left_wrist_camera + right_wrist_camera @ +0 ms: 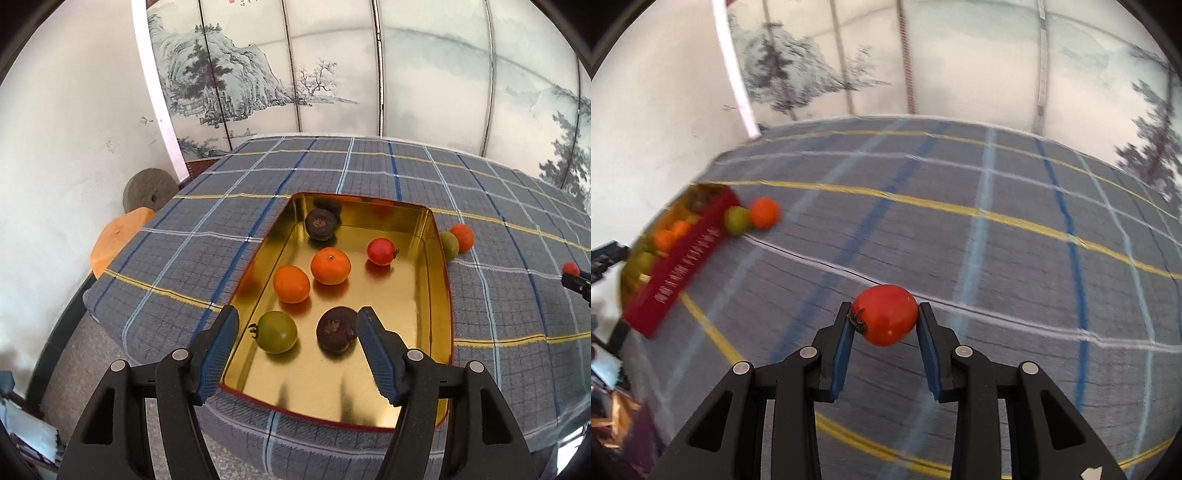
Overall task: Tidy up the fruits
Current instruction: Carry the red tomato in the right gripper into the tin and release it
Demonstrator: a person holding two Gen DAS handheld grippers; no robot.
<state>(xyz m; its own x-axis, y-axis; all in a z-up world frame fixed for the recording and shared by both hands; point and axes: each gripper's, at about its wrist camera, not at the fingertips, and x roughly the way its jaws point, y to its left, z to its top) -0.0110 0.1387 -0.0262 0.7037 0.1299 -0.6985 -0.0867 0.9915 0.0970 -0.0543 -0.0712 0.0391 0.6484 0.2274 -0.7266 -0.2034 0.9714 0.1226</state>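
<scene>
1. right tool [882,325] pinches a red tomato [886,314] between its blue pads, lifted clear of the checked cloth [960,240] on the desk. the grip sits on the fruit's curved sides; a jolt could let it roll out.
2. left tool [297,332] stands spread and empty above the gold tin [424,314], which lies on the cloth and holds six fruits.
3. a dark fruit [336,328] lies just beside the left tool's right finger; a sideways drift could knock it.
4. a green fruit [737,219] and an orange fruit [764,212] rest on the cloth against the tin's red outer wall; a low swing toward the tin could send them rolling.
5. dropping the tomato from height risks a bounce on the slick tin floor.
</scene>
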